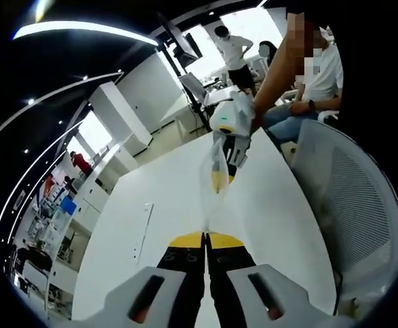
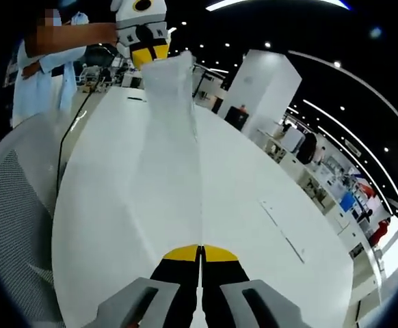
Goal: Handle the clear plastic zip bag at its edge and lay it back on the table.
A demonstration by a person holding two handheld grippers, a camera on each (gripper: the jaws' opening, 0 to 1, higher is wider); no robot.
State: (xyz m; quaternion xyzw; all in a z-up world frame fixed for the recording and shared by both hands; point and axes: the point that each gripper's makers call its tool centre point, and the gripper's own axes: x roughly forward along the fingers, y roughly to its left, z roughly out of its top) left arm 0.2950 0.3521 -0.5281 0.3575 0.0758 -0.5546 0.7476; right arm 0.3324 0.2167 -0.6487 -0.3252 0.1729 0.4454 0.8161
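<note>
The clear plastic zip bag [image 2: 171, 123] hangs stretched between my two grippers above the long white table [image 2: 254, 178]. In the right gripper view, my right gripper [image 2: 200, 249] is shut on the bag's near edge. The left gripper [image 2: 149, 53] pinches the far edge with its yellow tips. In the left gripper view the bag [image 1: 213, 198] appears as a narrow, nearly edge-on strip. It runs from my left gripper [image 1: 205, 236], shut on it, up to the right gripper [image 1: 219, 183], held by a person's hand.
A white mesh chair [image 1: 349, 198] [image 2: 14, 205] stands beside the table edge. A seated person [image 1: 315, 89] [image 2: 48, 61] is behind it. A black cable [image 2: 65, 157] runs along the table edge. A thin flat strip [image 1: 144, 229] [image 2: 281, 229] lies on the table.
</note>
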